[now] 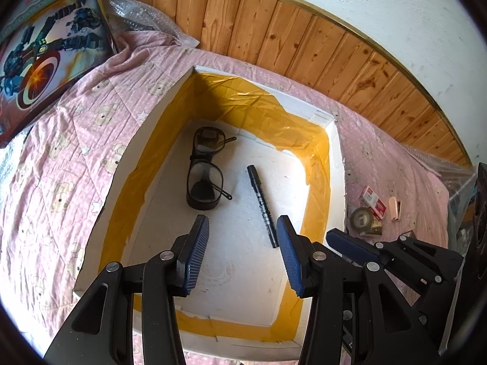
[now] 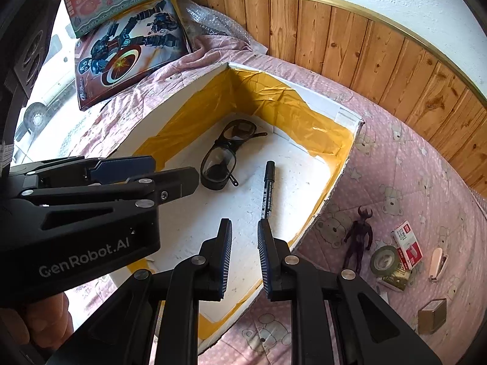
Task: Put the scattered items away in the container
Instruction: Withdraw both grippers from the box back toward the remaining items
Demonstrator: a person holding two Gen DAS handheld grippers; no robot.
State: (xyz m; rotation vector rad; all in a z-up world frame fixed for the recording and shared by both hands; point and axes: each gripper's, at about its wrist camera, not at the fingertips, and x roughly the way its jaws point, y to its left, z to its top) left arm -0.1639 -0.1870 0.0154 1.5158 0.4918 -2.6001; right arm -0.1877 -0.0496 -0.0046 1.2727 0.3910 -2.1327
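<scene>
Scattered items (image 2: 395, 252) on the pink bedspread (image 2: 411, 182) right of the foam container (image 2: 350, 155), nearer the right tool (image 2: 244, 231), pressed nearly together and empty, than the left tool (image 1: 243, 228), spread empty above marker (image 1: 262, 205) and glasses (image 1: 204, 170).

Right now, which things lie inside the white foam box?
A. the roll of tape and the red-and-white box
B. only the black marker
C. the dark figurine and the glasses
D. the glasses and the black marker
D: the glasses and the black marker lie apart on the floor of the white foam box, while the roll of tape and the dark figurine lie outside on the pink quilt.
</scene>
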